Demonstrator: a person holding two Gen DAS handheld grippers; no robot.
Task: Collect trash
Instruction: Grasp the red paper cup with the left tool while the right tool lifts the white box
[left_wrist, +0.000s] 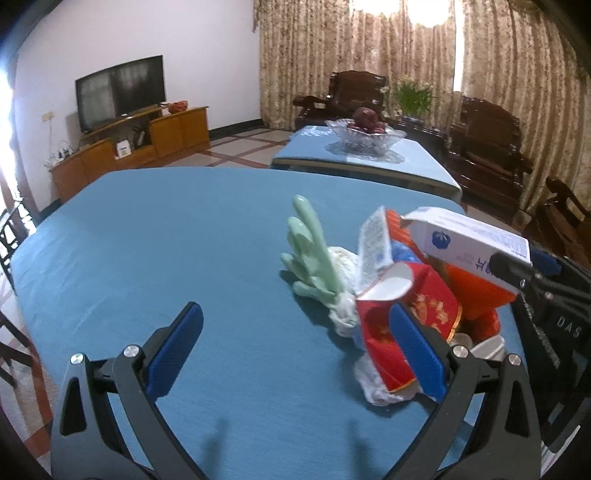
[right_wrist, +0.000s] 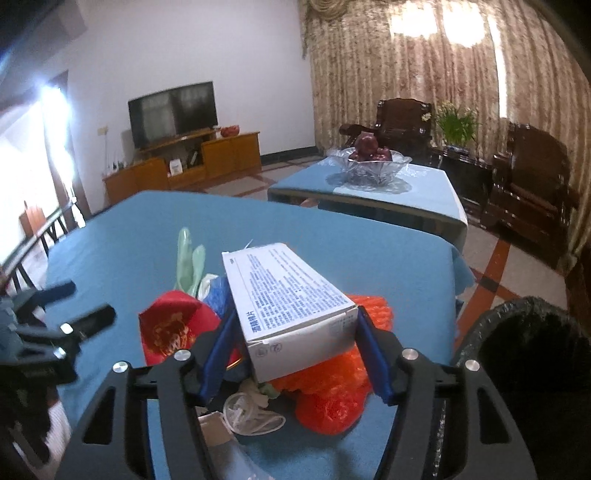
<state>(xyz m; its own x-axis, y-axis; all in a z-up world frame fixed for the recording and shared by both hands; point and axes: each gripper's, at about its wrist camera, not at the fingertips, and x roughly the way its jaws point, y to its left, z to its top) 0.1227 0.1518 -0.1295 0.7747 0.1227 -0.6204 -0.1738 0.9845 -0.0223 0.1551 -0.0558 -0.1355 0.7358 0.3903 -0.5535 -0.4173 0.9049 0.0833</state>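
My right gripper clamps a white rectangular cardboard box printed with blue text, its end flap open, at twelve o'clock above the trash heap on the blue tablecloth. Beneath lie a red paper cup, orange plastic bag and pale green rubber glove. My left gripper stands spread, gripping nothing.
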